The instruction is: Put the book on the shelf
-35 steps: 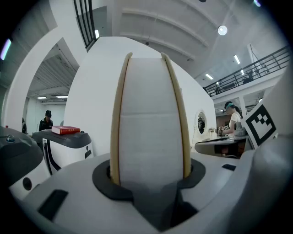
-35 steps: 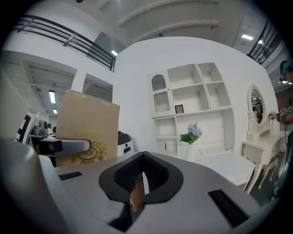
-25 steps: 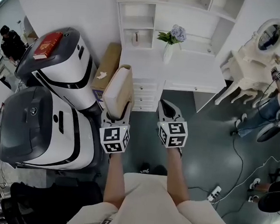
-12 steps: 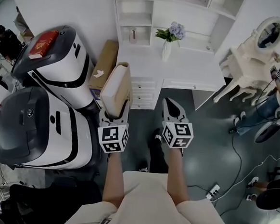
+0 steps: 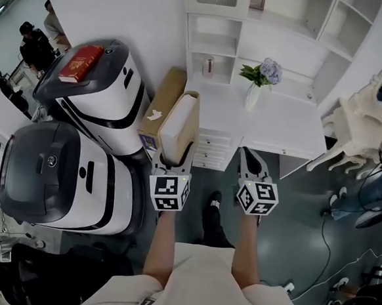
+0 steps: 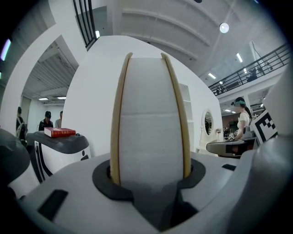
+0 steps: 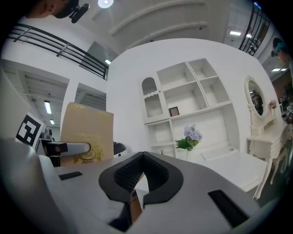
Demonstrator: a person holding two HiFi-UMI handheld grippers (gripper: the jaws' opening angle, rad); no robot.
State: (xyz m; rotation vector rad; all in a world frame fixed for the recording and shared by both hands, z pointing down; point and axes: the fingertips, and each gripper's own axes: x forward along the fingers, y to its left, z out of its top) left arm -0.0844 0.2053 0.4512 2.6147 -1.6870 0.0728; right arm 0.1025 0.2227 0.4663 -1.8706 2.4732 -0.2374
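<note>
A thick book (image 5: pixel 180 123) with tan covers and white page edges stands upright between the jaws of my left gripper (image 5: pixel 176 159), which is shut on its lower end. In the left gripper view the book (image 6: pixel 149 132) fills the middle, a cover against each jaw of that gripper (image 6: pixel 149 185). My right gripper (image 5: pixel 251 157) is held level beside it, shut and holding nothing; its view shows the right gripper (image 7: pixel 141 176) with pads together. The white shelf unit (image 5: pixel 216 45) rises ahead above a white desk (image 5: pixel 282 126); the shelf unit's open compartments (image 7: pixel 183 98) face me.
A vase of flowers (image 5: pixel 261 75) stands on the desk. A cardboard box (image 5: pixel 161 107) leans beside the desk. Two large white-and-black machines (image 5: pixel 57 177) stand at the left, a red book (image 5: pixel 81 63) on the far one. A white vanity table (image 5: pixel 371 123) is at the right.
Both grippers have moved forward with the person toward the desk and shelf unit, which now look nearer. The book stays held in the left gripper; the right stays shut.
</note>
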